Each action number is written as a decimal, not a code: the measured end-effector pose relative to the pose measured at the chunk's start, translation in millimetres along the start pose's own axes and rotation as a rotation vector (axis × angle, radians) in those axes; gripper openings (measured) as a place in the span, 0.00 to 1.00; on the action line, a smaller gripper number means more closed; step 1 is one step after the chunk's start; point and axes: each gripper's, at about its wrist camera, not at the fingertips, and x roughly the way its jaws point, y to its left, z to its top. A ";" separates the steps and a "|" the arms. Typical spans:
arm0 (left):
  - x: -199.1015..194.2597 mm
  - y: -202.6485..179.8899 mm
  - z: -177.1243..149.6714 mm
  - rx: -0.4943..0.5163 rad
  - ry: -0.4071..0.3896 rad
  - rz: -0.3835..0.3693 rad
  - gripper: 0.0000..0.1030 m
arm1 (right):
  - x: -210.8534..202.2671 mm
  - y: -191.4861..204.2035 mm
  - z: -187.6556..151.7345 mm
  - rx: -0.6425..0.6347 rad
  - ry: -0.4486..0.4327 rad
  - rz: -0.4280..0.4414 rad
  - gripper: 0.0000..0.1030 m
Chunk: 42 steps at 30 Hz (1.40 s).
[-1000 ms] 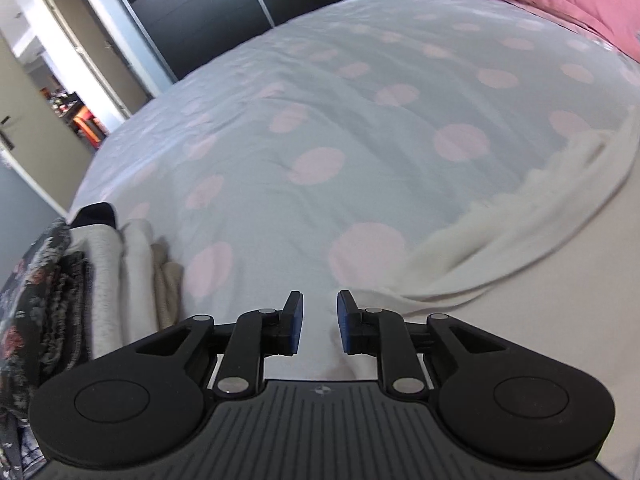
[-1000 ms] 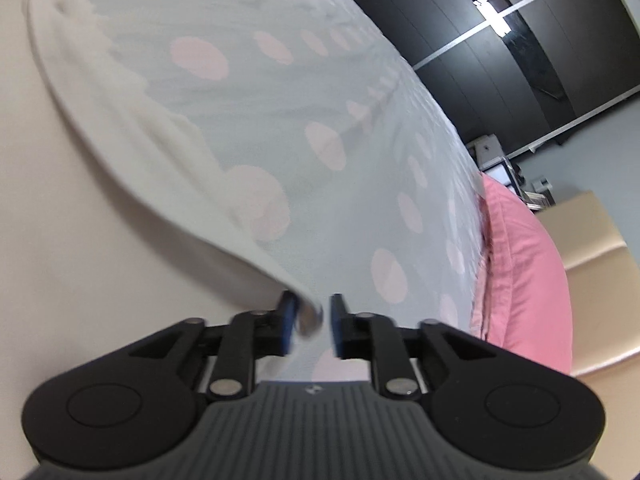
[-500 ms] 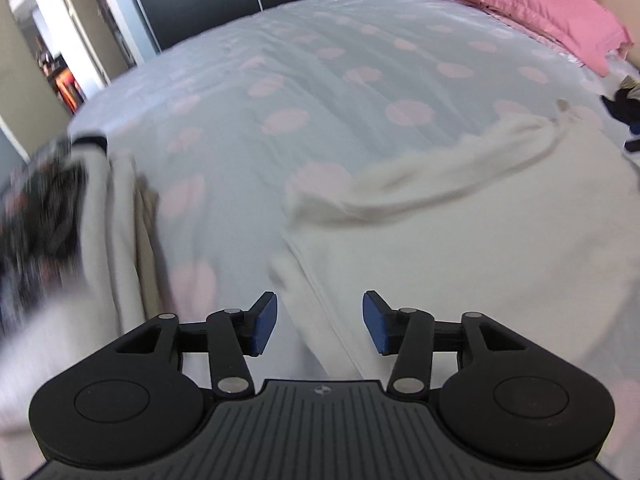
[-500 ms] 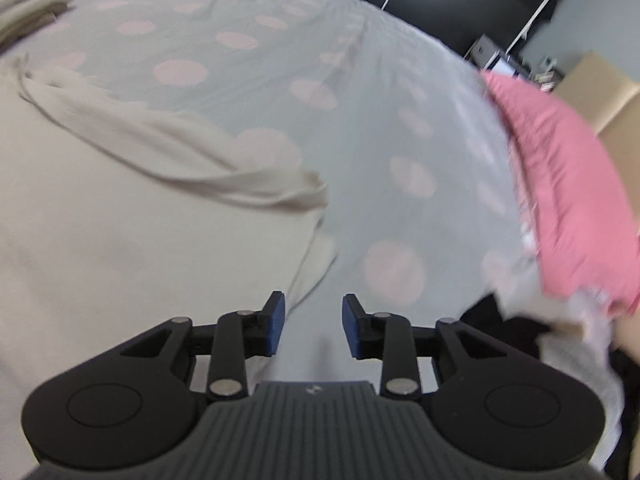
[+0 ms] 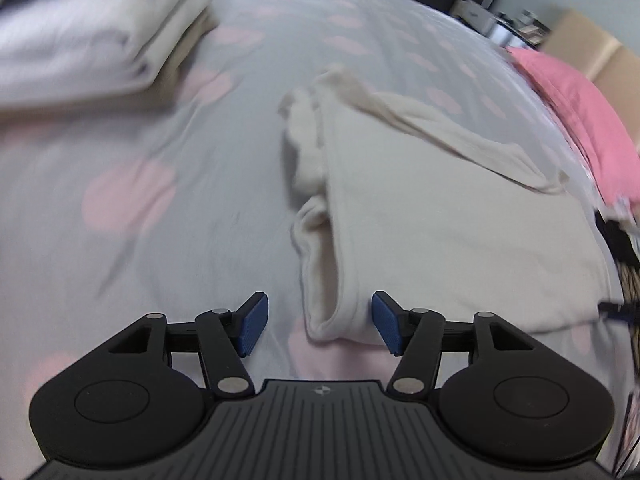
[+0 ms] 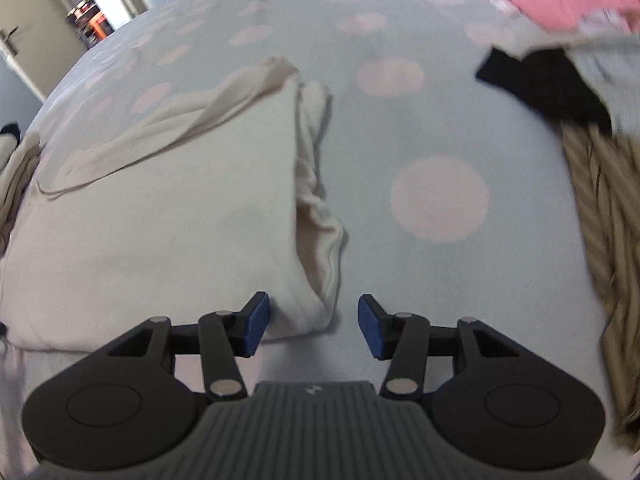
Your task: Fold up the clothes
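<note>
I see the left gripper (image 5: 318,326) with jaws apart, just opened wider, the near left corner of the cream garment (image 5: 432,216) lying loose between them. My right gripper (image 6: 312,322) likewise stands open, having just widened, over the near right corner. The garment lies folded flat on the spotted bedsheet (image 5: 160,208). Beyond: folded stack (image 5: 88,52), pink pillow (image 5: 576,112).
</note>
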 end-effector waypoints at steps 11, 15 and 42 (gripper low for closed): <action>18.5 -27.1 -22.1 0.030 -0.081 0.164 0.53 | 11.5 19.3 -17.6 -0.020 -0.066 -0.115 0.46; 16.3 -39.2 -28.3 0.049 -0.111 0.197 0.27 | 11.0 28.5 -21.9 -0.037 -0.079 -0.110 0.17; -142.4 -24.3 -59.2 0.140 0.043 0.120 0.06 | -129.6 35.3 -82.7 -0.136 0.120 -0.055 0.09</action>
